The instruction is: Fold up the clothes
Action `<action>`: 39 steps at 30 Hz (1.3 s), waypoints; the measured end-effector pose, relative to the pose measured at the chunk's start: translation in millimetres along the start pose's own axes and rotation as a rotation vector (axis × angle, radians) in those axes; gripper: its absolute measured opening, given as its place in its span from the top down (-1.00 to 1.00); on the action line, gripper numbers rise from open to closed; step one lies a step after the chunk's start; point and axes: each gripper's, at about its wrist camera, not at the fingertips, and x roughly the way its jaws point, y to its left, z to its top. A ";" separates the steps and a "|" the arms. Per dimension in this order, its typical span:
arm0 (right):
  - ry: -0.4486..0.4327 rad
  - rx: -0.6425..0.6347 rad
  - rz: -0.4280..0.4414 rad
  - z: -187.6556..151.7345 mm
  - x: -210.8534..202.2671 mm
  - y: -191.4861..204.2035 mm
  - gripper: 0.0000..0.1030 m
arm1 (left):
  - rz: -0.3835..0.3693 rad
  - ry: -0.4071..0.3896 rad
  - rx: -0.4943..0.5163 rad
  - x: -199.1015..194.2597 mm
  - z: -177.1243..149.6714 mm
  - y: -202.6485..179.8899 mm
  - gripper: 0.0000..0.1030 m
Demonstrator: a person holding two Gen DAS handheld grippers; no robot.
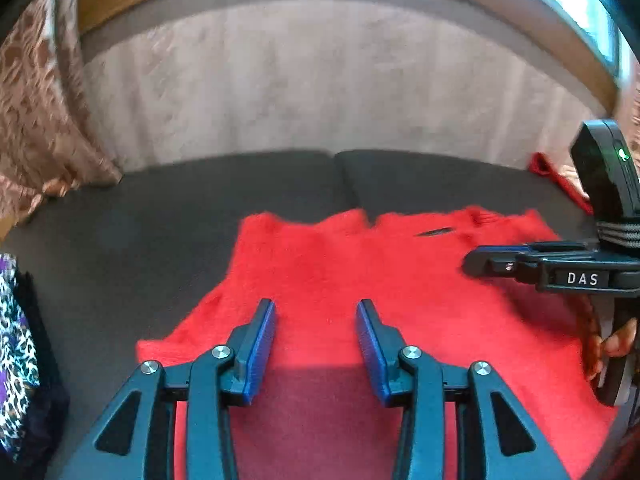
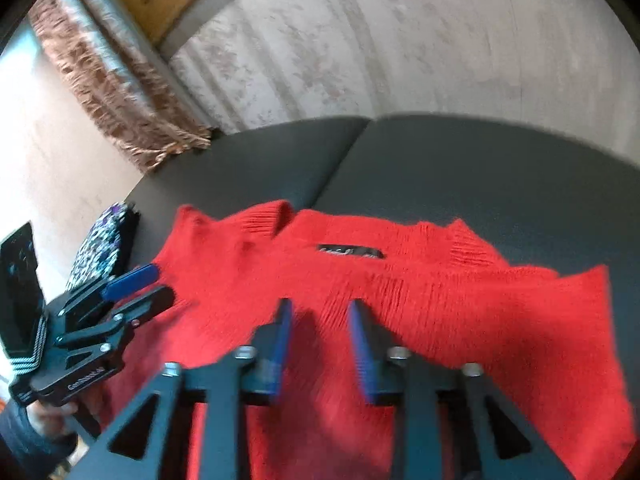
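Note:
A fuzzy red sweater [image 1: 360, 272] lies spread on a dark grey padded surface [image 1: 200, 200], its collar and black label [image 2: 350, 251] at the far side. My left gripper [image 1: 316, 314] hovers open over the sweater's near left part, with nothing between its blue pads. My right gripper [image 2: 320, 307] is open above the sweater [image 2: 440, 312] just short of the collar, and only cloth shows below the gap. In the left wrist view the right gripper [image 1: 480, 266] appears edge-on over the sweater's right side. In the right wrist view the left gripper [image 2: 148, 286] stands at the sweater's left edge.
A leopard-print garment [image 1: 12, 352] lies at the surface's left edge. A seam [image 1: 340, 176] splits the grey pads. A patterned curtain [image 1: 36, 120] hangs at the left, with a pale wall behind. More red cloth [image 1: 552, 172] shows at the far right. A hand [image 1: 616, 344] holds the right gripper.

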 end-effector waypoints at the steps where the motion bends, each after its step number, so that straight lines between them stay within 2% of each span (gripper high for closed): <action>1: -0.018 -0.027 0.007 -1.3 -14.9 4.5 0.23 | -0.020 -0.008 0.022 -4.3 0.3 -9.4 0.17; 2: -0.035 -0.021 0.031 -8.0 -36.8 0.3 0.17 | -0.039 -0.016 0.044 -8.7 0.6 -18.9 0.17; 4: -0.066 -0.003 0.067 -24.3 -81.2 -12.3 -0.24 | -0.092 -0.024 0.091 -13.9 1.9 -42.1 0.17; 6: -0.076 0.027 0.103 -44.3 -119.6 -29.2 -0.46 | -0.144 -0.030 0.139 -17.8 3.6 -65.8 0.17; 10: -0.053 0.159 0.127 -112.3 -181.9 -80.6 -0.54 | -0.212 -0.019 0.234 -11.9 4.1 -111.0 0.17; 13: -0.028 0.218 0.164 -149.5 -196.6 -95.8 -0.55 | -0.226 -0.013 0.270 -8.4 7.1 -127.6 0.17; 17: -0.026 0.184 0.213 -171.6 -195.7 -89.9 -0.55 | -0.244 -0.005 0.318 -3.8 11.0 -149.8 0.17; 21: -0.012 0.132 0.294 -165.2 -181.7 -84.3 -0.55 | -0.263 0.004 0.366 0.9 15.0 -172.0 0.17; 28: 0.231 0.043 0.476 -154.1 -134.9 -74.8 -0.60 | -0.315 0.043 0.475 20.3 23.8 -207.1 0.17; 30: 0.322 0.034 0.521 -154.2 -126.9 -72.0 -0.62 | -0.337 0.092 0.514 33.8 21.9 -218.2 0.17; 33: 0.463 0.041 0.641 -159.0 -126.2 -67.4 -0.63 | -0.393 0.152 0.542 50.1 17.6 -228.0 0.09; 34: 0.524 0.014 0.630 -165.8 -128.6 -65.5 -0.63 | -0.419 0.168 0.526 53.3 16.9 -227.3 -0.03; 36: 0.622 -0.024 0.596 -178.1 -132.1 -65.6 -0.63 | -0.471 0.208 0.468 59.0 16.9 -223.4 -0.08; 39: 0.603 0.028 0.599 -182.1 -141.8 -78.9 -0.62 | -0.456 0.175 0.474 56.8 9.8 -226.7 -0.11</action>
